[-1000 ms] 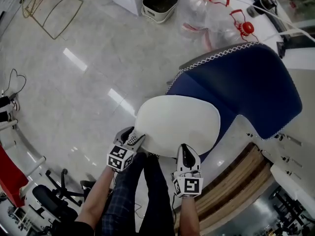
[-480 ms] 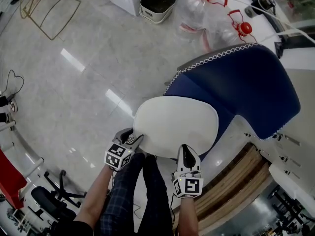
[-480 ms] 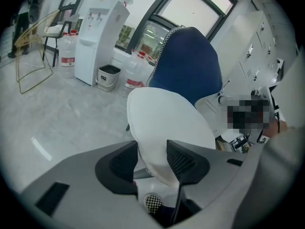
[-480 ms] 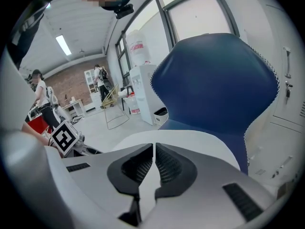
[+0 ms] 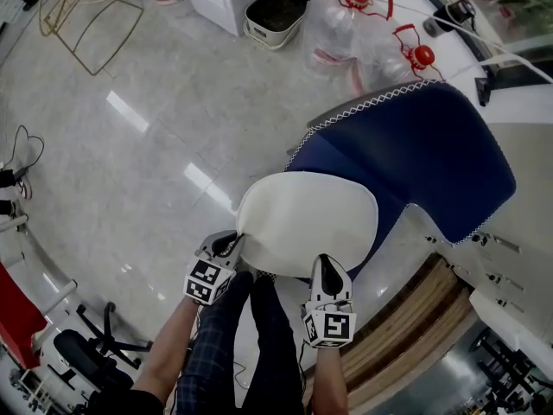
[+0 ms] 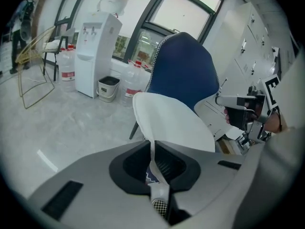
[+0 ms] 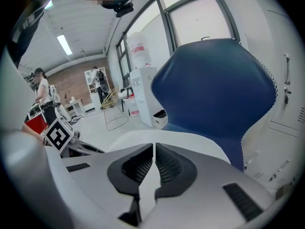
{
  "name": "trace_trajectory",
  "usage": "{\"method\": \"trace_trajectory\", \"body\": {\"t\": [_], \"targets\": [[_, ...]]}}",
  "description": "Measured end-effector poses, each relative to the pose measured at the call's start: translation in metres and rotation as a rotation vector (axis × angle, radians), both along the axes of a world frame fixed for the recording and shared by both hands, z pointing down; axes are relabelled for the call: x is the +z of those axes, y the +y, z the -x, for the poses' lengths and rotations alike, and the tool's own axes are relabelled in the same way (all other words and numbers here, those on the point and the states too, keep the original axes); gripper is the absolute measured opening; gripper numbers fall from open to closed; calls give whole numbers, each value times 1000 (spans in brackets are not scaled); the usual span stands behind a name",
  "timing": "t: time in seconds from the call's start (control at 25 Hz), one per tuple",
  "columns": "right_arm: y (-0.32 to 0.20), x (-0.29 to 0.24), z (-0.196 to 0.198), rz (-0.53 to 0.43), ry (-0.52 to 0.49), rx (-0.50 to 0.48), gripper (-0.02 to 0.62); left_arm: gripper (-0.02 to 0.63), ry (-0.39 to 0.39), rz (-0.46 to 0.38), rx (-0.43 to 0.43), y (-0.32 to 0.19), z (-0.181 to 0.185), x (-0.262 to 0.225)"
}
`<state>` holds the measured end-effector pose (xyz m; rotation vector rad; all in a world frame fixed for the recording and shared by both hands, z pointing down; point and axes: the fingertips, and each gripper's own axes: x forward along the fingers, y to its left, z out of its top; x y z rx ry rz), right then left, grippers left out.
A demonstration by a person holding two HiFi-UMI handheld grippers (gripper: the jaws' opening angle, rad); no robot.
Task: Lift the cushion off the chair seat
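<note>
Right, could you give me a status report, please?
Left tongs just closed on cushion edge. Right tongs shut on it. Cushion not yet off blue chair. Nothing in the way.

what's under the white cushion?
Blue chair seat; only a strip shows past the cushion, toward the backrest. The rest is covered, so anything between can't be seen.

We look along the right hand-held gripper (image 7: 154, 149), its jaws drawn together on the near edge of the white cushion (image 7: 182, 138). The blue chair back (image 7: 214, 85) rises just behind. A water dispenser (image 7: 143, 92) and two people (image 7: 42, 92) stand far off at left.
</note>
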<state>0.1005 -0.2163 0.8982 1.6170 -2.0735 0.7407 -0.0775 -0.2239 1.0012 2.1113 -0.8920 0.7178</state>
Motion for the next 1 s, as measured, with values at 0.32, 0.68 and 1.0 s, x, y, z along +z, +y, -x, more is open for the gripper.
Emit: {"method": "trace_trajectory", "body": {"t": [0.32,0.68,1.0], "targets": [[3,-34,-2,-35,6,17,35,32,14,-130,45,-14,-6,-66],[15,-93,-14,-81,5,63,35,32,19,-232,66,-10,-22,-144],[29,-149,-25,-113,17,86,35,29,32,-321,82,-8,-35,-221]]}}
